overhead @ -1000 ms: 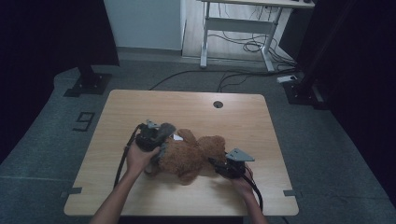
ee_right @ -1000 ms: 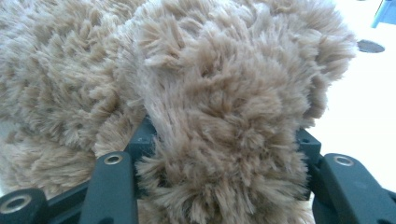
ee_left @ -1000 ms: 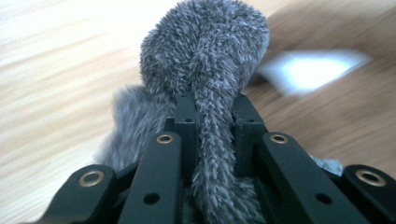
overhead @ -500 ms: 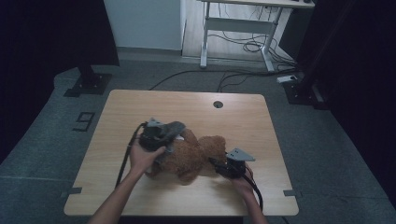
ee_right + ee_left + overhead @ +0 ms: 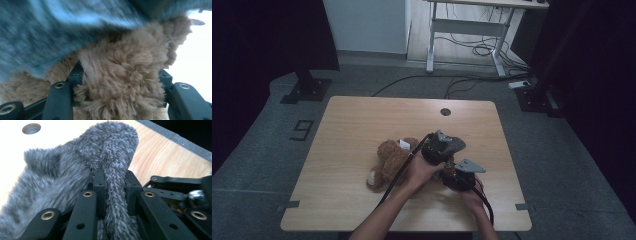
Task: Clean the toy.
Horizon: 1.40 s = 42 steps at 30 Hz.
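Since a second ago, the left gripper (image 5: 443,148) has swung rightward across the teddy bear (image 5: 388,162) on the table (image 5: 362,115), jaws clamped on grey fur. Right gripper (image 5: 460,176) pinches brown plush. Repositioning looks midway, unfinished.

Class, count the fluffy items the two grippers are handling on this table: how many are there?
2. A brown teddy bear lies mid-table, a part clamped in the right gripper. A grey furry piece is pinched by the left gripper. More could be hidden.

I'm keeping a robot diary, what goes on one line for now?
left gripper: shut on grey cloth | right gripper: shut on teddy bear | table
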Each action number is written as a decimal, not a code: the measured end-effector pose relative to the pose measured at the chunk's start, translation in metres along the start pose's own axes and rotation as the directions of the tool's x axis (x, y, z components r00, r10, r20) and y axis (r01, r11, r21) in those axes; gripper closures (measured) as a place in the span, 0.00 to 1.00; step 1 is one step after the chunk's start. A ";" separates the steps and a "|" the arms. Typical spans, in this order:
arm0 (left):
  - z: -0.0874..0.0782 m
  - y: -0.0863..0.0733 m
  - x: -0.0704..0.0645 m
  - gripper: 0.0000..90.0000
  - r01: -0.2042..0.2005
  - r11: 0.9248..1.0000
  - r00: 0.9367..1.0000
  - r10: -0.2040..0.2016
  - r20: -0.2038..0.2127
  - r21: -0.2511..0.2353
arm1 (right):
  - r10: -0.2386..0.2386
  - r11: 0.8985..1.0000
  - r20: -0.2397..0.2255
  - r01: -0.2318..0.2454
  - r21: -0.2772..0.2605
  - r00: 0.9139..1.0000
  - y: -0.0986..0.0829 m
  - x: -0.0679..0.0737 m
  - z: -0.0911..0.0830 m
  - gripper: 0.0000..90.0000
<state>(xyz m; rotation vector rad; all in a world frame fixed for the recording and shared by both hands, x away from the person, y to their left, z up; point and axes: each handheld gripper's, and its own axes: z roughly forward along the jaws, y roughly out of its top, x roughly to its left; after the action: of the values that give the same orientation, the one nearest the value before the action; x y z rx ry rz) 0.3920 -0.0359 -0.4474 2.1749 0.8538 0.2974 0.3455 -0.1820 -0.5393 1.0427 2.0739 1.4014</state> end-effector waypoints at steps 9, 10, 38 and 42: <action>-0.034 -0.023 0.044 0.85 0.055 0.997 0.991 -0.048 -0.124 0.054 | -0.005 1.000 0.002 0.005 -0.006 1.000 0.000 0.001 0.000 0.49; -0.037 -0.030 0.054 0.85 0.092 0.995 0.991 -0.088 -0.101 0.039 | -0.004 1.000 0.001 0.004 -0.009 1.000 0.000 0.001 0.000 0.49; -0.095 -0.151 0.164 0.84 0.408 0.912 0.904 -0.396 -0.162 0.047 | -0.002 1.000 0.007 0.002 -0.013 1.000 0.000 0.001 0.001 0.49; -0.103 -0.153 0.163 0.84 0.479 0.877 0.877 -0.478 -0.044 0.025 | 0.013 1.000 0.005 -0.013 -0.009 1.000 0.001 0.002 0.000 0.49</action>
<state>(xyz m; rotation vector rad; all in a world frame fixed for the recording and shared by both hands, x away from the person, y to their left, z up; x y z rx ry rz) 0.3930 0.2047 -0.4990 1.9111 1.3899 0.0719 0.3449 -0.1804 -0.5382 1.0567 2.0586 1.4117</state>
